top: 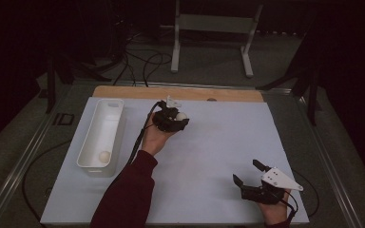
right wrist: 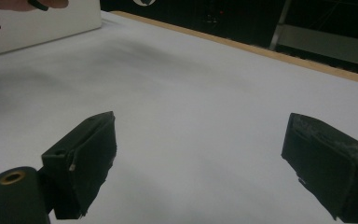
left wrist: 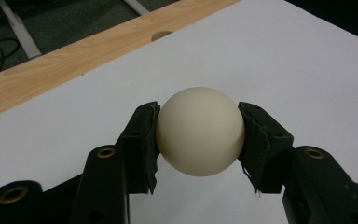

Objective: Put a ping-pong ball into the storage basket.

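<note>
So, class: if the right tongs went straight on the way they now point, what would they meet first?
The right tongs, jaws open, point up-left across the bare white mat. The way looks free; the white bin lies farthest along, though depth is unclear.

Cream-white ball (left wrist: pixel 200 131), smooth, matte, round, no marks. Clamped btwn the two black jaws of the left hand-held gripper (left wrist: pixel 199 140), pads pressing its left & right sides at mid-height. Held just above the white table (left wrist: pixel 284 60), toward the far middle, near the wooden edge strip. In high view, ball (top: pixel 181 116) shows at gripper's tip.
</note>
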### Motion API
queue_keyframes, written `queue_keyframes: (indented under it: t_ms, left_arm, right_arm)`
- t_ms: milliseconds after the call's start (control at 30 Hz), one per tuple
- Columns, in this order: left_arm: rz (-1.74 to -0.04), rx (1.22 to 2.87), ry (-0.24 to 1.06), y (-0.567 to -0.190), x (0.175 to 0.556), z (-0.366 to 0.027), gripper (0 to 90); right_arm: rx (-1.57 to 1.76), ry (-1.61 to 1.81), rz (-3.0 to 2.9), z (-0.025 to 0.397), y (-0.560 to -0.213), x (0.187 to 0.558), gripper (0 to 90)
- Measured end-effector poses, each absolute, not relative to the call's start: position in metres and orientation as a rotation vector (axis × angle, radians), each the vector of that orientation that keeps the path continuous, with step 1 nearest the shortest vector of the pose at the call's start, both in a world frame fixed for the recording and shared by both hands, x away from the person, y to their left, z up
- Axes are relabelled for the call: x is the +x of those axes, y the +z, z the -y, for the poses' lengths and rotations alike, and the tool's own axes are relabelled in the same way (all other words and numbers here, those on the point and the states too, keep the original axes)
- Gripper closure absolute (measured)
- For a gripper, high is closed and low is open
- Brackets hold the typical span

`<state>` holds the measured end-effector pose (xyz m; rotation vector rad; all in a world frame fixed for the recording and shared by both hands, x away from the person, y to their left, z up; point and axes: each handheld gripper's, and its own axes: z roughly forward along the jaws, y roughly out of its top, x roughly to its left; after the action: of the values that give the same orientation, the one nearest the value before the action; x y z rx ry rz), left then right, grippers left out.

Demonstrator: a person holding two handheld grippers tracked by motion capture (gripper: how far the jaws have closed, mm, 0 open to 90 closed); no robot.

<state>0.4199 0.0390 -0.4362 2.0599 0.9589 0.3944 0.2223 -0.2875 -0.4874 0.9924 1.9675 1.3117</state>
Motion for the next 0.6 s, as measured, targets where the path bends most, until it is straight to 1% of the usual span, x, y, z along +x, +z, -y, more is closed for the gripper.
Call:
queue_keyframes:
  t_ms: [600]
  left_arm:
    - [-0.958,2.062,0.404,-0.4333,0.4181,-0.0421,51.3]
  right_arm:
    - [0.991,1.297,-1.985,0.2858,-0.4885,0.223,9.7]
